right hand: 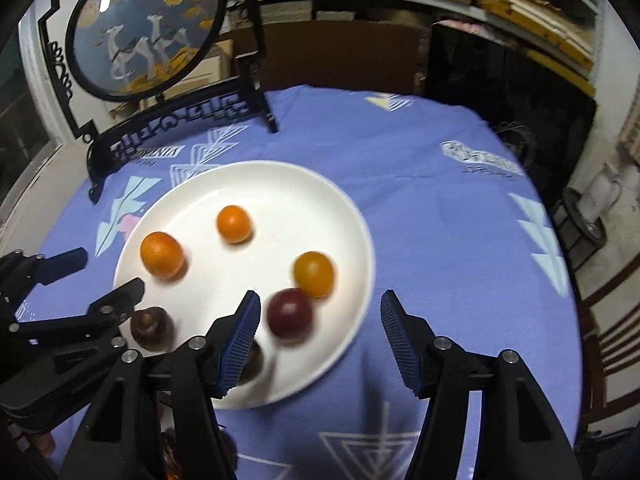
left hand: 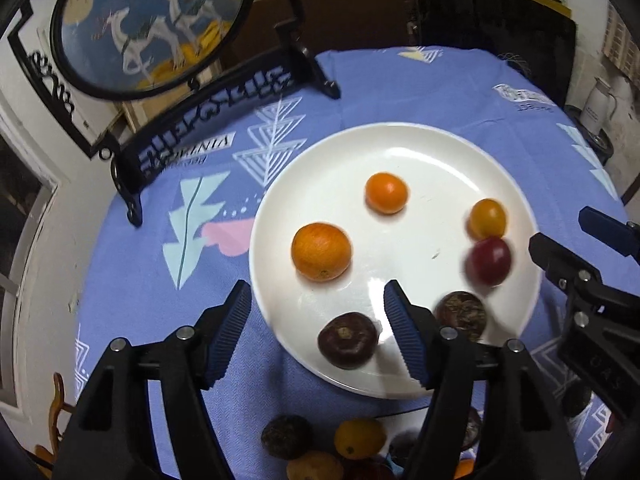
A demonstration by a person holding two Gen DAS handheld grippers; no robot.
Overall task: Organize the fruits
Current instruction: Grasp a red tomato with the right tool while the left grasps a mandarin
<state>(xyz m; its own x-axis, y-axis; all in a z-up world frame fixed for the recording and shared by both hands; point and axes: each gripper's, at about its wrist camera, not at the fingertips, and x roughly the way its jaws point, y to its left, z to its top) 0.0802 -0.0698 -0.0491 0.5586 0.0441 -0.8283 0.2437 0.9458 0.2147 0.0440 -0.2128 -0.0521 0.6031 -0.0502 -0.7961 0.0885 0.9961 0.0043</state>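
A white plate (left hand: 400, 148) (right hand: 280, 184) on the blue cloth holds a large orange (left hand: 321, 251) (right hand: 161, 255), a small orange (left hand: 386, 193) (right hand: 234, 223), a yellow-orange fruit (left hand: 487, 219) (right hand: 313, 274), a blurred red plum (left hand: 489, 261) (right hand: 290, 313) and two dark brown fruits (left hand: 347, 340) (left hand: 461, 315). My left gripper (left hand: 317, 292) (right hand: 110, 270) hangs open over the plate's near left rim, holding nothing. My right gripper (right hand: 319, 300) (left hand: 558, 226) is open over the near right rim, with the plum just beyond its left finger.
Several loose fruits (left hand: 358, 438) lie on the cloth in front of the plate. A round painted screen on a black stand (left hand: 152, 20) (right hand: 148, 28) stands at the table's far left. A white kettle (left hand: 598, 104) sits beyond the right edge.
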